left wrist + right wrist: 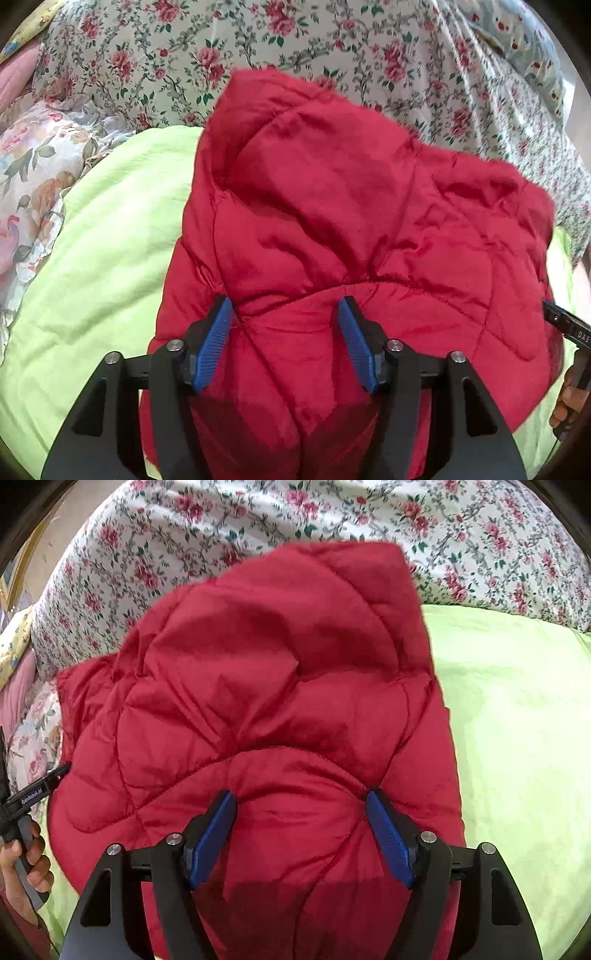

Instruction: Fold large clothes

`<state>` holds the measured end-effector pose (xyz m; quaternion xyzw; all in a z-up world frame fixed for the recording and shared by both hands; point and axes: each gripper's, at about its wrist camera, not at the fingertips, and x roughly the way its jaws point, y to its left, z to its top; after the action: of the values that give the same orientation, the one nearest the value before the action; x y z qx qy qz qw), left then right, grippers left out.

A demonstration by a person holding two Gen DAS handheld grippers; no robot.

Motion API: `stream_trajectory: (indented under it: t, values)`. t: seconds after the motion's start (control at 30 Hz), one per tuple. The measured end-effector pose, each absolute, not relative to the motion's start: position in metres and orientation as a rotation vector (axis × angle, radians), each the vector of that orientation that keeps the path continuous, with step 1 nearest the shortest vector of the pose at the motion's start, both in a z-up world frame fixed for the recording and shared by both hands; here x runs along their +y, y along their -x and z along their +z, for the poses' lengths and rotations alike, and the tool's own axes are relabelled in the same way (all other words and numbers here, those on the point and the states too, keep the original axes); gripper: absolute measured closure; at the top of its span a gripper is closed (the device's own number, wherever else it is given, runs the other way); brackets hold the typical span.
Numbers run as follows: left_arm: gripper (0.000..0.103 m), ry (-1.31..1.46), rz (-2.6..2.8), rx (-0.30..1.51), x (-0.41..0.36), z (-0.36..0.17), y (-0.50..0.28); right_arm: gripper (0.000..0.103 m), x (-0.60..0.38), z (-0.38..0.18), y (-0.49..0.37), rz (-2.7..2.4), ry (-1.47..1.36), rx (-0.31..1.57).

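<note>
You have one red jacket on one green blanket; both grippers, left and right, spread wide, empty.

Both wrist views look closely down on one red jacket.

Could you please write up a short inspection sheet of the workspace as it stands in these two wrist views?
Surface: lime-green blanket spread over a bed.
Job's things: red quilted jacket lying on the blanket, puffy and creased.
Clutter: pastel floral cloth bunched beside the blanket.
Grippers: left gripper and right gripper both open, fingers straddling jacket fabric.
Cables: nothing seen.
Surroundings: rose-print bedsheet behind the jacket; pink pillow at the edge.
</note>
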<state>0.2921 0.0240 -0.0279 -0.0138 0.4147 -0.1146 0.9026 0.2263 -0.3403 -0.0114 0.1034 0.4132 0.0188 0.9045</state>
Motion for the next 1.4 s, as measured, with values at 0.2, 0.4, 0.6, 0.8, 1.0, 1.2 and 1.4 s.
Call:
stream_trajectory:
  t: [0.2,0.4,0.6,0.8,1.0,1.2,1.4]
  values:
    - [0.024,0.062,-0.223,0.825,0.043,-0.017,-0.269,0.029,-0.34,0.002,-0.201,0.044,-0.213,0.841]
    - [0.024,0.129,-0.222,0.837,0.073,-0.003,-0.262,0.027,-0.342,0.009,-0.175,0.033,-0.172,0.827]
    - [0.024,0.162,-0.224,0.85,0.088,-0.004,-0.258,0.027,-0.35,0.012,-0.159,-0.005,-0.21,0.799]
    - [0.024,0.214,-0.252,0.872,0.095,-0.015,-0.258,0.022,-0.364,0.011,-0.145,-0.012,-0.25,0.786]
    - [0.024,0.305,-0.272,0.899,0.108,-0.025,-0.267,0.018,-0.385,0.0,-0.142,-0.036,-0.307,0.801]
    - [0.02,0.337,-0.274,0.914,0.108,-0.029,-0.276,0.017,-0.391,-0.017,-0.152,-0.036,-0.338,0.833]
    - [0.015,0.394,-0.325,0.935,0.104,-0.037,-0.294,0.014,-0.399,-0.03,-0.171,0.014,-0.442,0.835]
